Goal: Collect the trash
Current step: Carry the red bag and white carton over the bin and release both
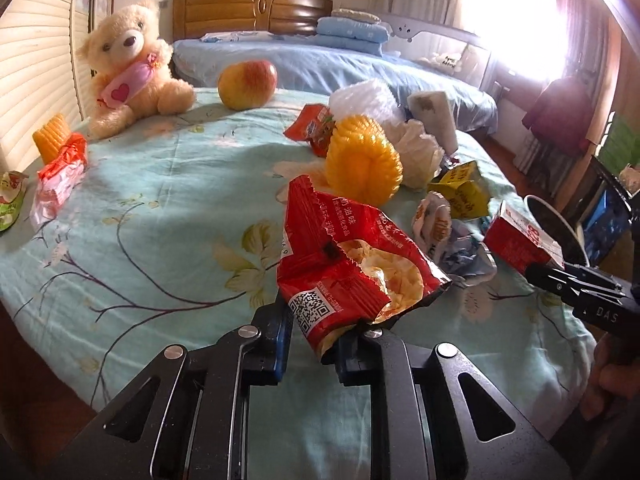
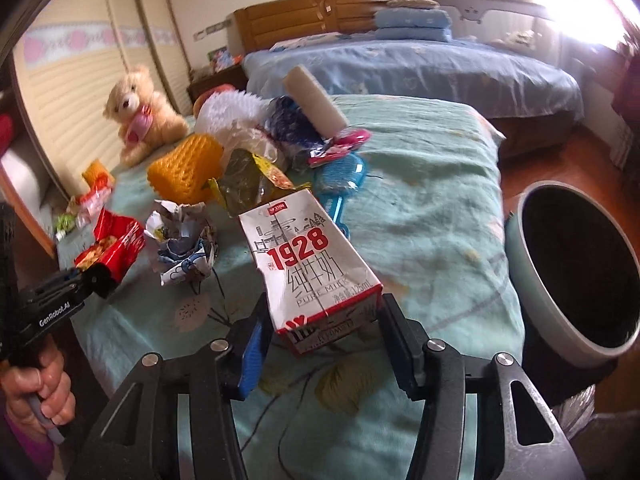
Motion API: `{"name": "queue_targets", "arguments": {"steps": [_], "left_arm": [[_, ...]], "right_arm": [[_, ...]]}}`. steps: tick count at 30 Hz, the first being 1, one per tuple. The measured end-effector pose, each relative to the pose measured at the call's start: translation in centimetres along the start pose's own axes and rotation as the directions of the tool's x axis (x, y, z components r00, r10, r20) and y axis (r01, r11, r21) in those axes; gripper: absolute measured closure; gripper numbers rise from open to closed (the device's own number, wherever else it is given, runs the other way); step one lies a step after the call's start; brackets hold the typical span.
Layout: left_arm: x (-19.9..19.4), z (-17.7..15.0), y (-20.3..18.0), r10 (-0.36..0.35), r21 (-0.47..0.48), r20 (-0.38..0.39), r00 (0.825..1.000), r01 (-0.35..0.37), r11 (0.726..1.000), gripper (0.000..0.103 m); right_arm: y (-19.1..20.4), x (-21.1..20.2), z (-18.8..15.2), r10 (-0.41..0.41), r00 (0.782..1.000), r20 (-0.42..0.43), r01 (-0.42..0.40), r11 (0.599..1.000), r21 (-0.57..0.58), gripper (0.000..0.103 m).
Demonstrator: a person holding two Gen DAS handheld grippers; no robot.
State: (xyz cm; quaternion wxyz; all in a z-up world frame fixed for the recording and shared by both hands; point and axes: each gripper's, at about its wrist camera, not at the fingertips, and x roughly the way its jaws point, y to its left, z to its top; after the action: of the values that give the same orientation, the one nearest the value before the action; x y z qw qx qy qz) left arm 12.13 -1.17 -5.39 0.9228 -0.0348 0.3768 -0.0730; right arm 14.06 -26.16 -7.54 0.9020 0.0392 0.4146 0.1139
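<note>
My left gripper [image 1: 316, 332] is shut on a torn red snack wrapper [image 1: 344, 264] with crackers inside, held just above the bed cover; it also shows in the right wrist view [image 2: 108, 244]. My right gripper [image 2: 320, 332] is shut on a white and red "1928" milk carton [image 2: 312, 264], which also shows at the right of the left wrist view [image 1: 520, 240]. A teal trash bin [image 2: 520, 280] with a dark inside stands by the bed's right edge, right of the carton.
On the teal flowered bed cover [image 1: 160, 200] lie a crumpled paper [image 2: 180, 240], yellow foam net [image 1: 362, 160], yellow wrapper [image 1: 464, 192], white foam, orange packets [image 1: 60, 176], an apple [image 1: 248, 84], a teddy bear [image 1: 132, 64], a lint roller [image 2: 316, 104] and a blue brush [image 2: 340, 176].
</note>
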Motion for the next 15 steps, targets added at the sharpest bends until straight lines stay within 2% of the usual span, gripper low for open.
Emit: {"name": "queue_targets", "arguments": {"steps": [9,15], "left_arm": [[-3.4,0.2,-2.6,-0.067,0.067,0.069,0.995,0.062,0.996,0.09],[-4.1,0.4,-5.8,-0.132,0.137,0.07,0.989,0.121,0.983,0.09]], "right_arm": [[-1.5,-3.2,-1.1,-0.012,0.997,0.074,0.006,0.997,0.075,0.052],[-2.8,-4.9,-2.0,-0.036,0.993,0.113,0.022,0.993,0.119,0.052]]}}
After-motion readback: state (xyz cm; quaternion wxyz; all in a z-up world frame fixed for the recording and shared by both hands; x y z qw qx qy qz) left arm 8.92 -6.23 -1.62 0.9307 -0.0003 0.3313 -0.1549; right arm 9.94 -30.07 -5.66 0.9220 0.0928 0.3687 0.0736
